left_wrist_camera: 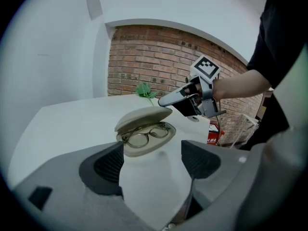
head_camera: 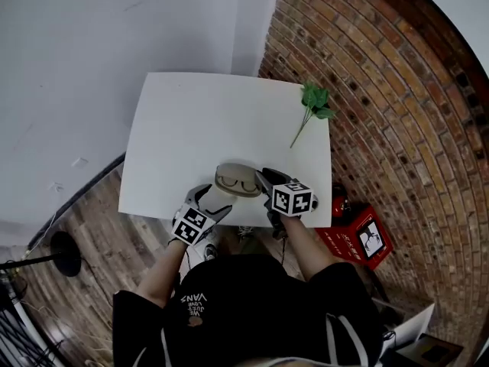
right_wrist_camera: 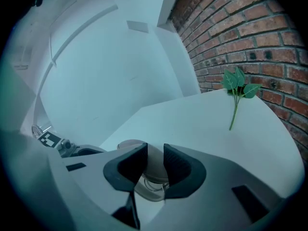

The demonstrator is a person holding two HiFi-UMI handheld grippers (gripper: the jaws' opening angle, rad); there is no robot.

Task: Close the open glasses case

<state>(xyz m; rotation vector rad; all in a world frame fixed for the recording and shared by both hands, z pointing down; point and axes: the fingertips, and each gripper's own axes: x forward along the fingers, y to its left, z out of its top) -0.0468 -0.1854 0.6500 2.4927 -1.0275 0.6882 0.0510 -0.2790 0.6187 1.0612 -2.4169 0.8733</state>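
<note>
Glasses case (head_camera: 238, 180) open on white table (head_camera: 195, 125); brick wall (head_camera: 382, 90) beside, wood floor (head_camera: 107, 243).

Green leafy sprig (head_camera: 314, 100) on white table (head_camera: 191, 128); brick wall (head_camera: 390, 90).

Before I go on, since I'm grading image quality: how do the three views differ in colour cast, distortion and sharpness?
Head view: neutral light, strong fisheye, the brick wall bows. Left gripper view: natural colour, glasses case sharp, black round vignette. Right gripper view: blue-green cast over the white table, same dark vignette.
</note>
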